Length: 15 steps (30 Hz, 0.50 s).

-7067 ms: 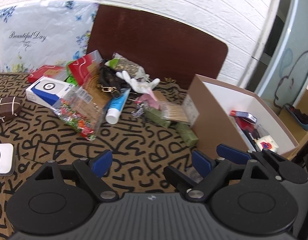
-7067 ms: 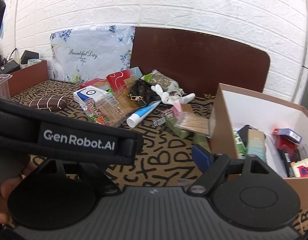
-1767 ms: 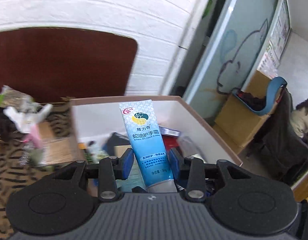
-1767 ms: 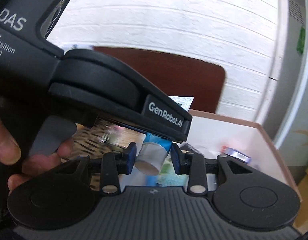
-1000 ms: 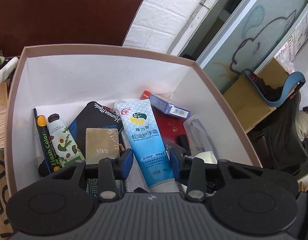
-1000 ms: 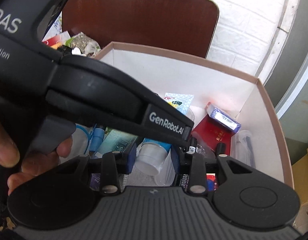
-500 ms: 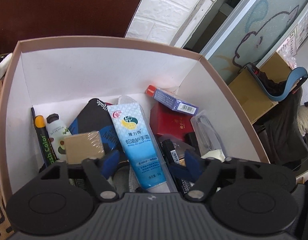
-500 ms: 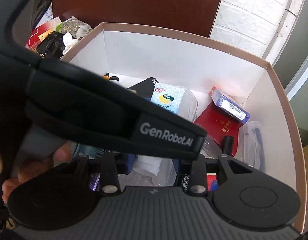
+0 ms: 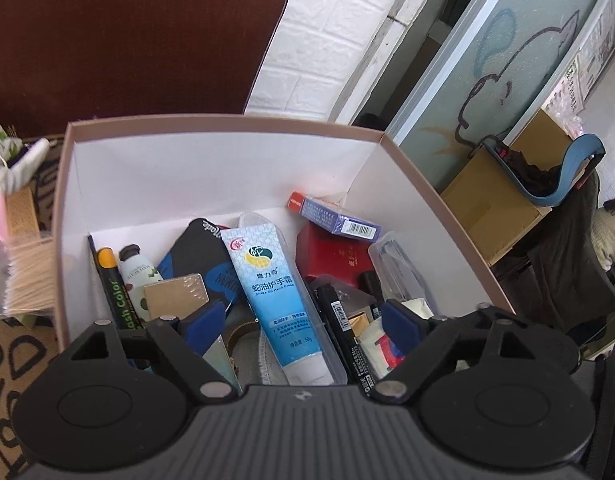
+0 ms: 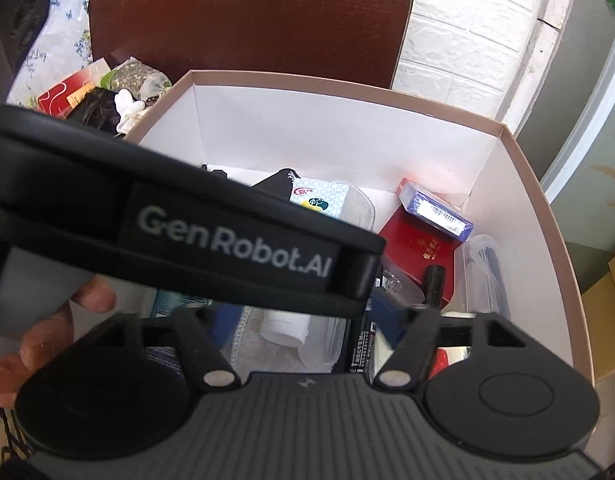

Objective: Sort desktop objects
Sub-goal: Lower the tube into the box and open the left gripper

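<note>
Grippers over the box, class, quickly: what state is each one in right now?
Left gripper: fingers opening, clear of the blue hand cream tube lying in the box.
Right gripper: fingers opening, holding nothing; the tube's cap end lies between them.

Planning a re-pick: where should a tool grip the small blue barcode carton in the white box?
Grip the small blue barcode carton across its narrow width, coming from above. It lies on top of the red box, long sides exposed; the white box's wall crowds its far end.

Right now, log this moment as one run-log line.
left gripper: opening, empty | right gripper: opening, empty | hand cream tube: lying in box, released
</note>
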Motion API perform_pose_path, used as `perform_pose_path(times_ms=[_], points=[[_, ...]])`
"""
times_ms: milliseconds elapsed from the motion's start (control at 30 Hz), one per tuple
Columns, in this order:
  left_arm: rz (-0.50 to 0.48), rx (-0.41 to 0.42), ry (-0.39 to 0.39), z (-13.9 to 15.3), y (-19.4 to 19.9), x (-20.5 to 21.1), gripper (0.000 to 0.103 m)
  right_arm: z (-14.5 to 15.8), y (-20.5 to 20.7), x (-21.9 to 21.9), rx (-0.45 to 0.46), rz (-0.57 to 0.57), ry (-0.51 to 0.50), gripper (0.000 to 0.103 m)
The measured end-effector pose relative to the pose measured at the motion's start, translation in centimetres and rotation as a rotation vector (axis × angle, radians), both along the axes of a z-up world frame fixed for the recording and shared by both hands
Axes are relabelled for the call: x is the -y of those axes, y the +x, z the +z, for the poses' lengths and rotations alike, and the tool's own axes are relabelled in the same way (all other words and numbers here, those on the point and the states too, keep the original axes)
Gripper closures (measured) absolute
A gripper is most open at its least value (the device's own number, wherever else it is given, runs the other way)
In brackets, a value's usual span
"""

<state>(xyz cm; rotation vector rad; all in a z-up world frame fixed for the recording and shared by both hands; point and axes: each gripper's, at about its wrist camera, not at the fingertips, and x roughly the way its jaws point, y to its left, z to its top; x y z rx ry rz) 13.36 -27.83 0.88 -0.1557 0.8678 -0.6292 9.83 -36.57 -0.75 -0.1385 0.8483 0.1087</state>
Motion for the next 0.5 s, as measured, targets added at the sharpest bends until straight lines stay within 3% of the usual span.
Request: perform_pose_path(times_ms=[500], points=[[0.017,0.175,0.047,2.6,-4.6,-2.3,0.013,1.8,-3.7,-2.0,0.095,-0.001,0.001,0.012]])
